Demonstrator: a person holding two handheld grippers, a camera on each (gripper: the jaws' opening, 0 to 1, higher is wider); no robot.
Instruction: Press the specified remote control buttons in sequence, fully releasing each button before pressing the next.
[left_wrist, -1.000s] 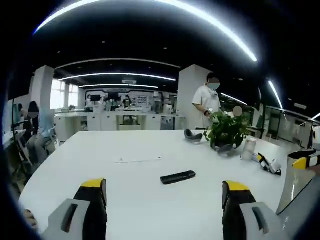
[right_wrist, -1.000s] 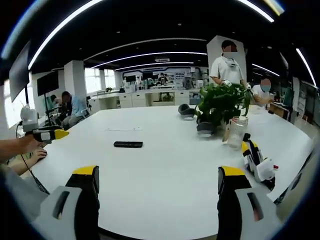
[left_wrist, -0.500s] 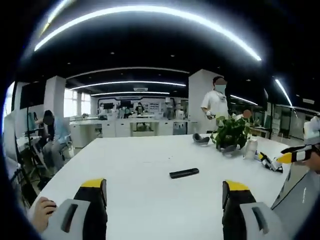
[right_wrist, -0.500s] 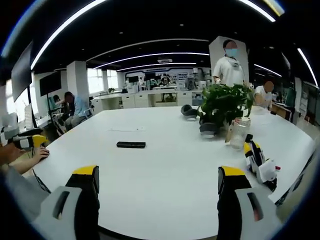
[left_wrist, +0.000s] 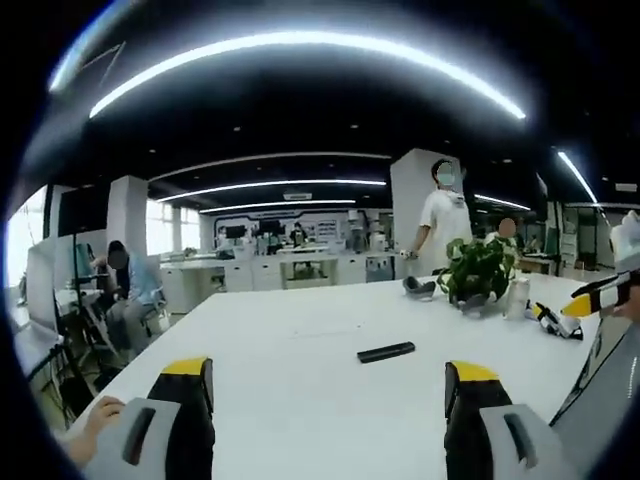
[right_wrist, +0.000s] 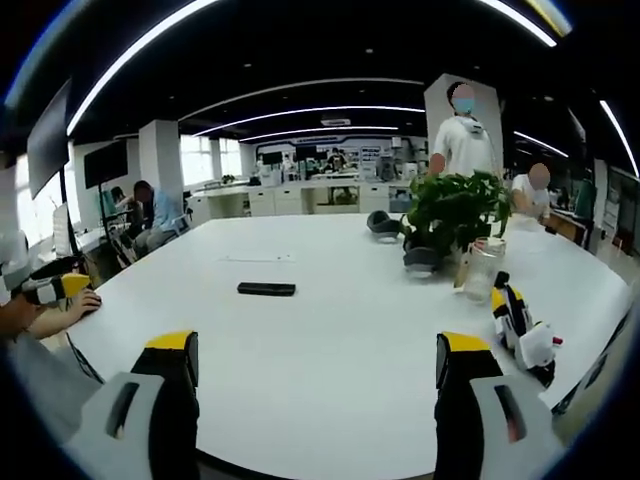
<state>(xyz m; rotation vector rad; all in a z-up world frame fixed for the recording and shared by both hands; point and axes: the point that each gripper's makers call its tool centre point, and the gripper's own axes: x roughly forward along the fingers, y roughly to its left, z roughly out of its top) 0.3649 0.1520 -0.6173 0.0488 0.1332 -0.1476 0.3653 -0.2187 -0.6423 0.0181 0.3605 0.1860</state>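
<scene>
With both grippers' jaws spread and empty, bring the right gripper (right_wrist: 315, 400) squarely down over the slim black plastic remote control (right_wrist: 266, 289) lying ahead and left of it, well apart on the white table (right_wrist: 330, 330).

R gripper (right_wrist: 315, 400) hovering w/ jaws wide apart over white table (right_wrist: 340, 340). Remote (right_wrist: 266, 289) lying flat ahead, left of centre, well apart from jaws. Plant (right_wrist: 452, 215) and jar (right_wrist: 480, 270) standing ahead-right.
</scene>
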